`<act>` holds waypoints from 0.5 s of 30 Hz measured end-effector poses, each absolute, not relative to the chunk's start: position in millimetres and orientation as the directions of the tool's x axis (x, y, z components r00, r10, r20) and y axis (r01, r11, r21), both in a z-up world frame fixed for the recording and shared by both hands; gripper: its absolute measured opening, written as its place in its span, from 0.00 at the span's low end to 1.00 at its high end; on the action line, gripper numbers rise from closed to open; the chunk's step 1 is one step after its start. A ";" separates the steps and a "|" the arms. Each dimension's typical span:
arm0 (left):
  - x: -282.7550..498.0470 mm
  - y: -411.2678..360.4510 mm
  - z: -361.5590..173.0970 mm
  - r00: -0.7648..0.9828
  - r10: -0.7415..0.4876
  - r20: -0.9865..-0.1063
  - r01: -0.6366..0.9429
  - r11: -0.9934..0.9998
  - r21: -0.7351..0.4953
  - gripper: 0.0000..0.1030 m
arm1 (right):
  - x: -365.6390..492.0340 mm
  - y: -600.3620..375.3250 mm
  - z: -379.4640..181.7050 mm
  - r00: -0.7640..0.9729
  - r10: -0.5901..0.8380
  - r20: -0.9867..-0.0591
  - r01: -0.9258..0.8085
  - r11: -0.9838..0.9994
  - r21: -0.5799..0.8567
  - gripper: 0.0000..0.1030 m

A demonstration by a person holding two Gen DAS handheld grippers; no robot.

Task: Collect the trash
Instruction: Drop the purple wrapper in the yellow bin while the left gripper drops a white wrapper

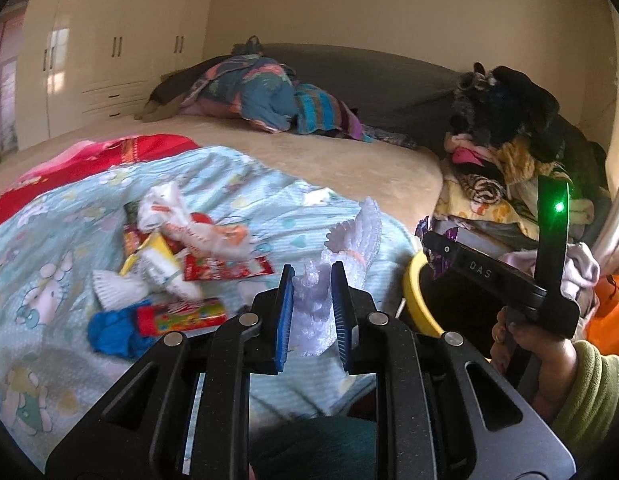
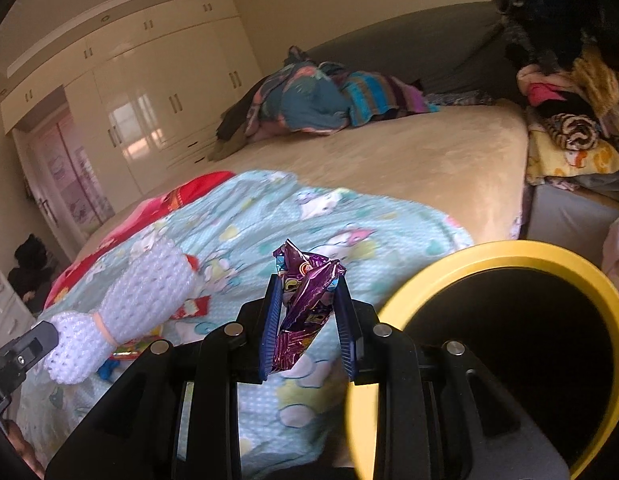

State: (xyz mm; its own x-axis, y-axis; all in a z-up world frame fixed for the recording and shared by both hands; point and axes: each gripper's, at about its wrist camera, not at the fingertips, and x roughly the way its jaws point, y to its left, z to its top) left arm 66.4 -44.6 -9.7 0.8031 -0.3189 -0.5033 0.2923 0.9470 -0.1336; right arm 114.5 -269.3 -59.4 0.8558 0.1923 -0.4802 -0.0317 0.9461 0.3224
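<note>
My left gripper (image 1: 312,276) is shut on a white foam net sleeve (image 1: 359,224), which hangs above the light-blue cartoon blanket (image 1: 49,248). In the right wrist view the same sleeve (image 2: 145,300) sticks out from the left. My right gripper (image 2: 307,284) is shut on a crumpled purple foil wrapper (image 2: 305,300), just left of a yellow-rimmed black bin (image 2: 509,250). The bin's rim (image 1: 413,292) also shows in the left wrist view, beside the right gripper's body (image 1: 481,272). Loose trash lies on the blanket: a white-and-orange plastic bag (image 1: 181,220), a red wrapper (image 1: 225,270), a colourful candy tube (image 1: 181,316) and a blue scrap (image 1: 109,332).
The beige bed (image 2: 409,168) stretches behind the blanket, with a heap of clothes (image 2: 317,96) at its far end. Another stack of clothes and a dark plush thing (image 1: 505,120) rises at the right. Cream wardrobes (image 1: 109,48) line the far wall.
</note>
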 end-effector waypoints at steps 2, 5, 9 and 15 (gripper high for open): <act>67.0 -53.6 -7.7 0.796 -0.333 -0.505 0.309 0.942 -0.134 0.13 | 111.4 -279.4 -58.9 0.861 0.171 -0.480 -0.005 0.945 0.327 0.24; 68.2 -64.0 -6.6 0.787 -0.349 -0.509 0.327 0.935 -0.136 0.13 | 108.9 -294.8 -59.8 0.864 0.140 -0.483 0.032 0.943 0.331 0.24; 68.1 -76.8 -7.0 0.775 -0.371 -0.511 0.354 0.925 -0.135 0.13 | 102.0 -311.7 -61.7 0.865 0.102 -0.491 0.079 0.939 0.335 0.24; 68.3 -94.2 -7.3 0.757 -0.400 -0.516 0.393 0.910 -0.128 0.13 | 92.6 -333.5 -64.8 0.864 0.057 -0.500 0.135 0.931 0.339 0.24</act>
State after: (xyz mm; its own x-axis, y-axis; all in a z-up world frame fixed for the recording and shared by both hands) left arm 68.3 -94.2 -7.3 0.7574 -0.4001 -0.5160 0.3934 0.9104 -0.1284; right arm 92.6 -333.5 -64.8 0.8644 0.0566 -0.4997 0.1350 0.9311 0.3390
